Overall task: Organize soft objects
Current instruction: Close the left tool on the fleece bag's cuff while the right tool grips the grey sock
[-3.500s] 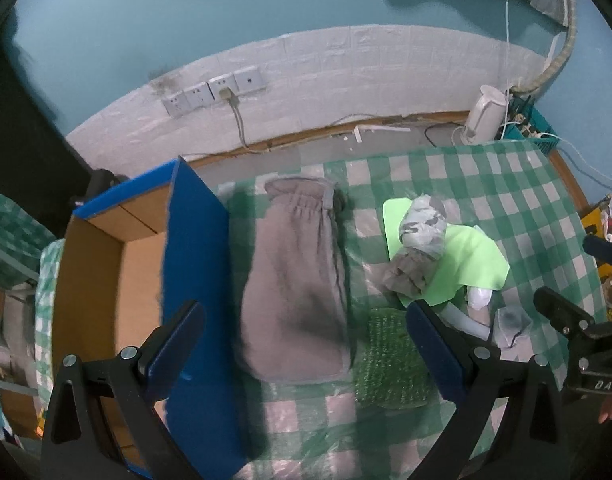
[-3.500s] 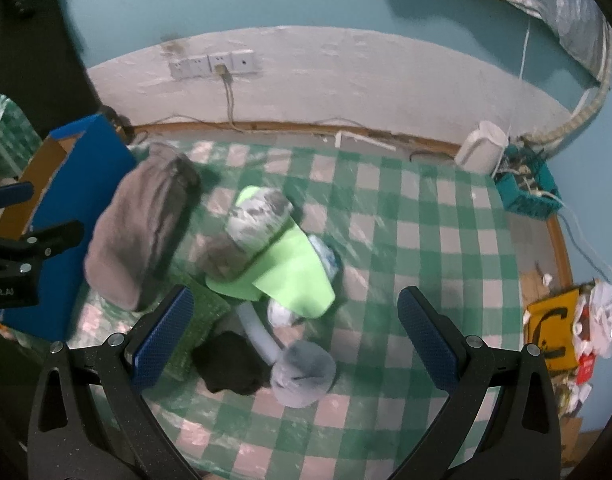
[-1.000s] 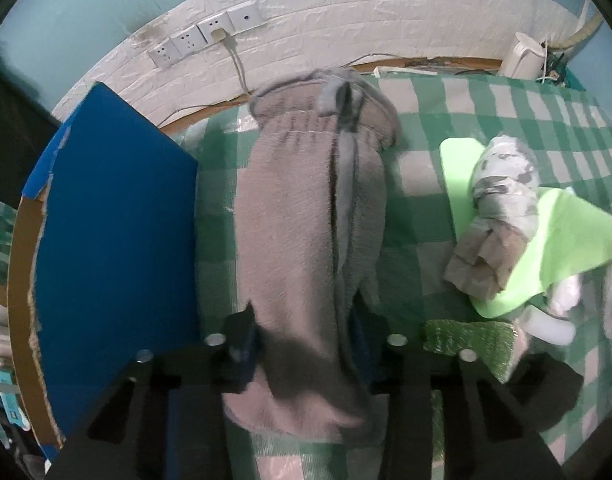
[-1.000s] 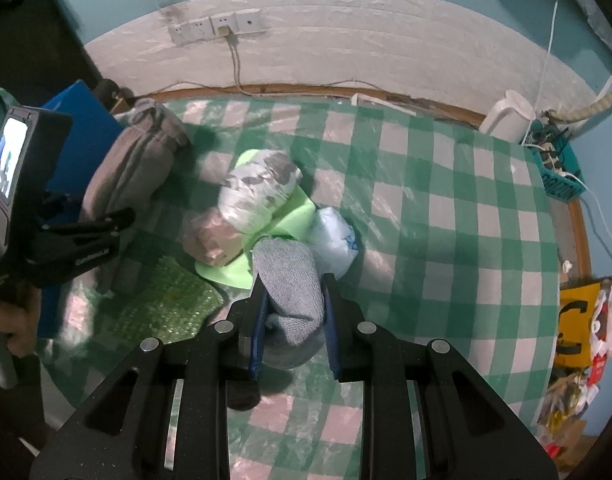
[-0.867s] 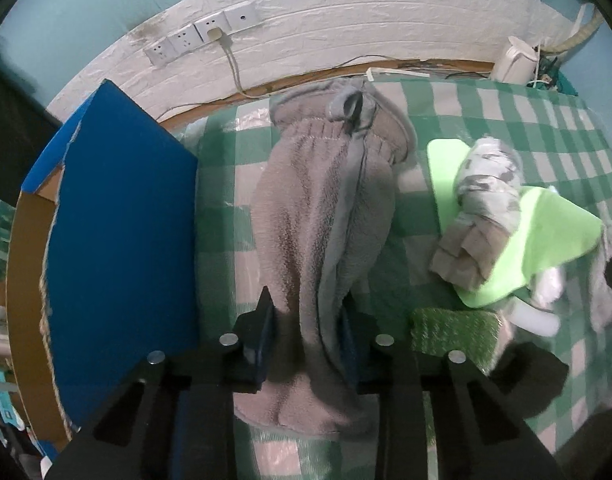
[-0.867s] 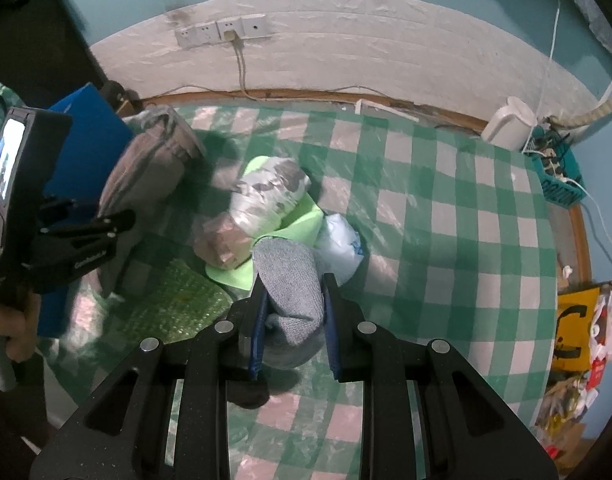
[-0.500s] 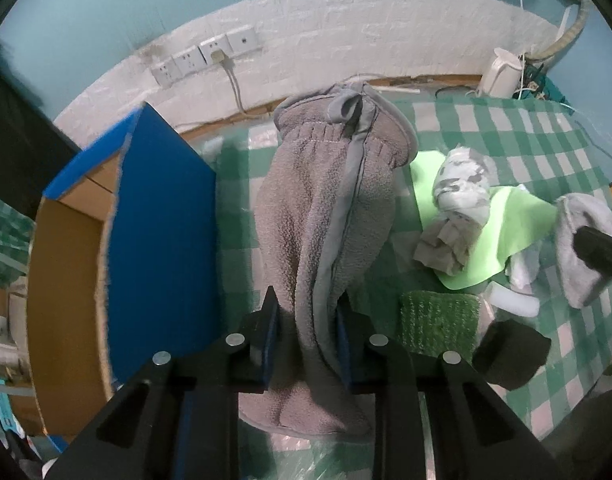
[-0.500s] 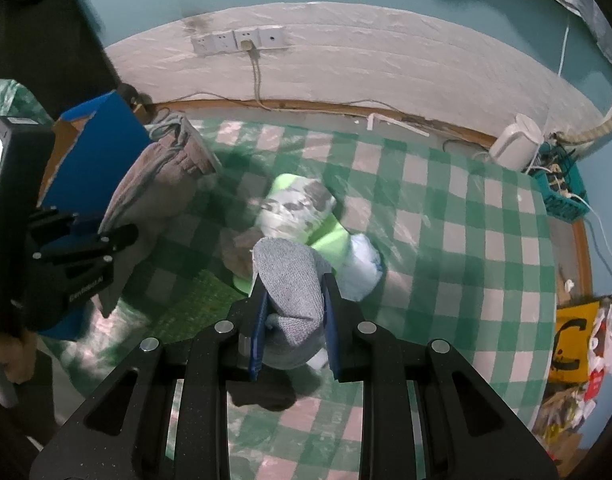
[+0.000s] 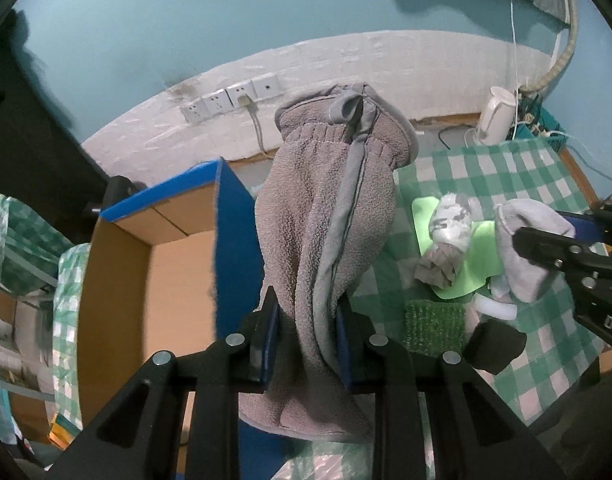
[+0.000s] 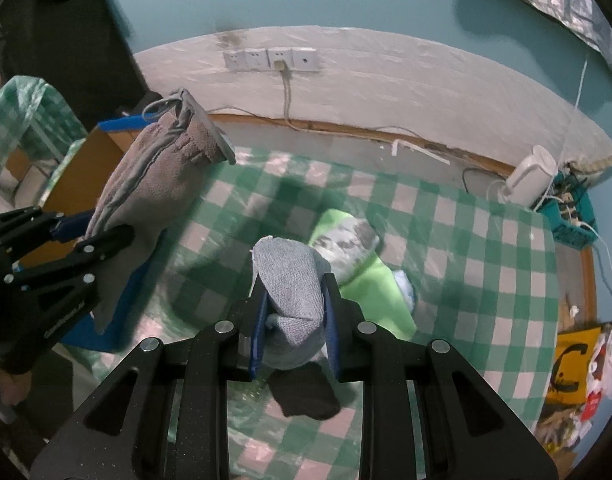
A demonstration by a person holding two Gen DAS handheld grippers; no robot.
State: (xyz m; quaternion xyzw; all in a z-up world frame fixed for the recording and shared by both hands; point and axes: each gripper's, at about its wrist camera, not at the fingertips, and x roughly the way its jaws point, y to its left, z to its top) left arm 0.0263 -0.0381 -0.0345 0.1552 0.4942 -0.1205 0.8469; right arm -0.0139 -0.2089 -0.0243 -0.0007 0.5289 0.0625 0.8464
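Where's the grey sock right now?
The grey sock is pinched in the right gripper, lifted above the checkered table, just left of the lime-green cloth.

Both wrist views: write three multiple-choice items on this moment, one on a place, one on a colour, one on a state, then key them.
1. Where is the cardboard box relative to the checked table?
A. off its left end
B. on its middle
C. off its right end

2. What colour is the flat sheet under the camouflage bundle?
A. red
B. bright green
C. black

3. What is the left gripper doing?
A. open above the table
B. shut on the brown fleece mitt
C. shut on nothing

Key: 1 A, the box stands open past the cloth's left edge. 2 B, green shows beneath the bundle. 3 B, the mitt is pinched and lifted, while the right gripper clamps the grey sock.
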